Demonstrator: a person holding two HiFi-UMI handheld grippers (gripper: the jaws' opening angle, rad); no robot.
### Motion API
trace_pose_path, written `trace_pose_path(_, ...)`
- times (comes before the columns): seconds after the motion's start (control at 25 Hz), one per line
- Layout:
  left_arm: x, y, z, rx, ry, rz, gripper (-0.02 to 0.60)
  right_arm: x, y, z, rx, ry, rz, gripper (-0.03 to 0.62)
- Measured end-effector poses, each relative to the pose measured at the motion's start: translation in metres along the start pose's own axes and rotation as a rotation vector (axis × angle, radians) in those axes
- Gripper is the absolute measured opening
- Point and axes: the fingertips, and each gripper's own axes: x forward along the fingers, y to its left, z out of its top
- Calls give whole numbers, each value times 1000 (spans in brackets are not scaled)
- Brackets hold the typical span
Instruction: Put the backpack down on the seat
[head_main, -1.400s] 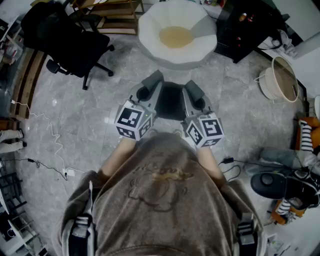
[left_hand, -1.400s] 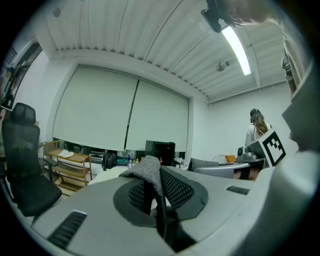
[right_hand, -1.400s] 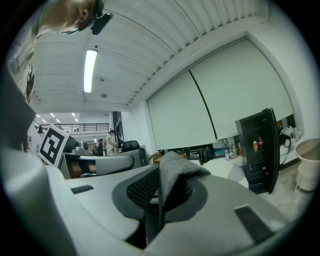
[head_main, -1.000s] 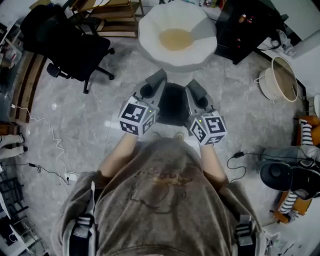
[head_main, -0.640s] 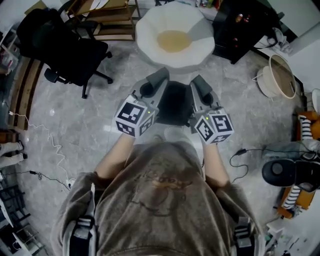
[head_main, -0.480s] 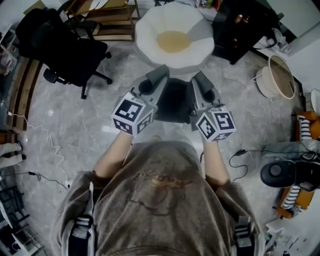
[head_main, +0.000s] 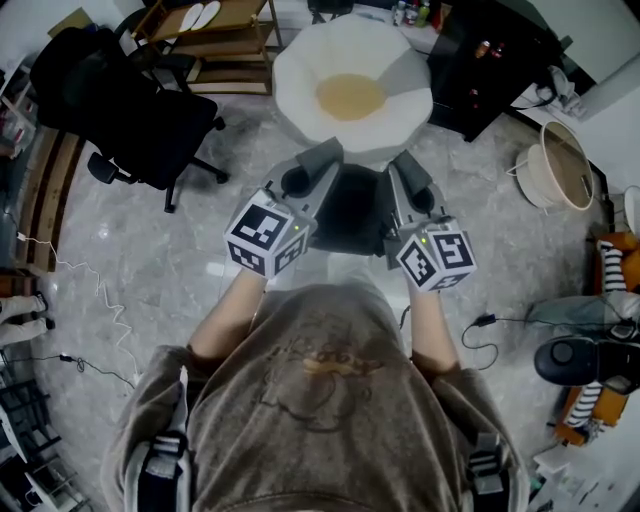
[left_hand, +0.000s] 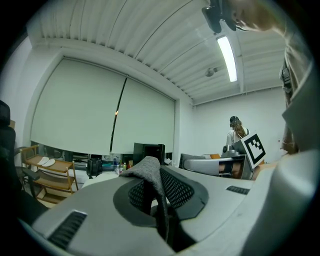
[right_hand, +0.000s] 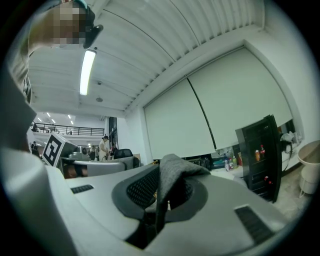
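1. One round white seat (head_main: 300, 80) with a tan cushion (head_main: 351, 96) stands straight ahead of you on the grey floor (head_main: 150, 250). A black office chair (head_main: 130, 100) stands well to its left.
2. The dark backpack (head_main: 350, 208) hangs between your two grippers, just short of the seat's near rim and not on it.
3. Your left gripper (head_main: 322, 160) has its jaws pressed together on the left strap (left_hand: 150, 172), grey fabric folded over above them.
4. Your right gripper (head_main: 402, 168) likewise pinches the right strap (right_hand: 172, 172), jaws clamped tight on the fabric.
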Motion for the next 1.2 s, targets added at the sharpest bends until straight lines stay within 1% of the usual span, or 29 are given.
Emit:
trace_pose_path(0.48,49,39,-7,-11,16,8,29,47,-41,-5,26,15,27,26)
trace_pose_path(0.68,76,62,-10,-35,37,23,29,75,-60,-4,39,28,45,26)
trace_pose_path(1.2,169,117,18,-55,59,73,29,149,-133,28,58,52,106,26)
